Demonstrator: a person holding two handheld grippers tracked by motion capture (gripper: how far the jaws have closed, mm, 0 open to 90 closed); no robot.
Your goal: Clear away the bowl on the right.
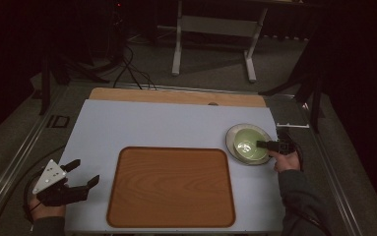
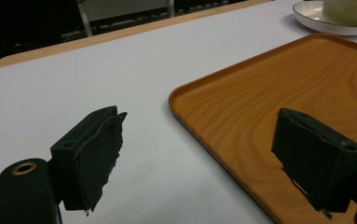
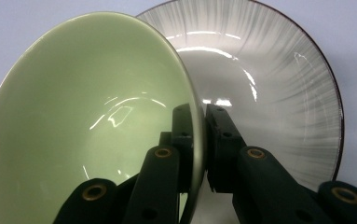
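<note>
Dim surroundings are seen around a pale blue-grey table (image 1: 141, 125) in the high view, with dark floor, cables and the white legs of another table (image 1: 215, 39) in the upper part of the frame. A strip of bare wood (image 1: 176, 96) is shown along the table's far edge.

A rectangular wooden tray (image 1: 171, 186) with rounded corners is placed in the lower centre of the frame, and nothing is seen lying on it. To its upper right, at the right side of the frame, a grey plate (image 1: 235, 132) with a dark rim is set on the table, and a pale green bowl (image 1: 247, 145) is seated on that plate.

The right gripper (image 1: 262, 144) is held by a hand (image 1: 287, 161) at the right edge of the table. In the right gripper view its jaws are clenched on the bowl's (image 3: 87, 121) rim, one jaw inside the bowl and one outside, with the plate (image 3: 283, 93) behind.

The left gripper (image 1: 82, 173) is held at the lower left of the frame, beside the tray's left edge, with a grey three-cornered plate on top. In the left gripper view its jaws are spread wide and nothing is held between them; the tray's (image 2: 278, 88) corner is seen between them, and the plate (image 2: 316, 23) with the bowl (image 2: 348, 10) is shown in the upper right corner.
</note>
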